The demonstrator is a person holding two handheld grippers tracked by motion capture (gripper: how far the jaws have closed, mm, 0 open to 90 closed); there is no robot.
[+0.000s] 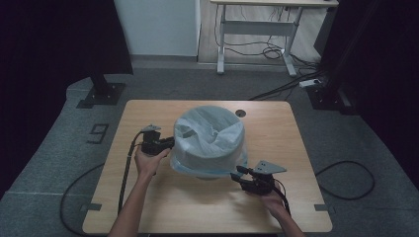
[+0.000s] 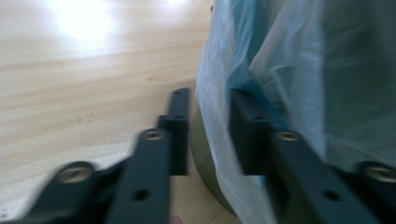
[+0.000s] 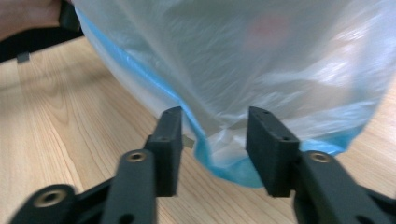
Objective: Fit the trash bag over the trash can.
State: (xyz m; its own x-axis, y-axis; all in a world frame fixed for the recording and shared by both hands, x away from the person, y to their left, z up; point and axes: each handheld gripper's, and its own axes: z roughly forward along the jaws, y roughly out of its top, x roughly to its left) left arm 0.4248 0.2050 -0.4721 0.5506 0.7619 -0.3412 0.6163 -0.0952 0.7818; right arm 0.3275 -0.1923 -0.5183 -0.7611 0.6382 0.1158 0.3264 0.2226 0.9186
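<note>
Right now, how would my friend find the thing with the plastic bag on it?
Look at the wooden table. In its middle stands a round bin, between the two grippers. It alone wears a whitish plastic bag with a blue edge, draped over its rim.

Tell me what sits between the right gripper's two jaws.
In the right gripper view, the blue-edged hem of the clear plastic bag hangs between the open jaws of the right gripper, over bare wooden table.

Grey carpet floor [image 1: 346, 133] — white desk [image 1: 257, 19], dark curtains [image 1: 54, 34] behind
</note>
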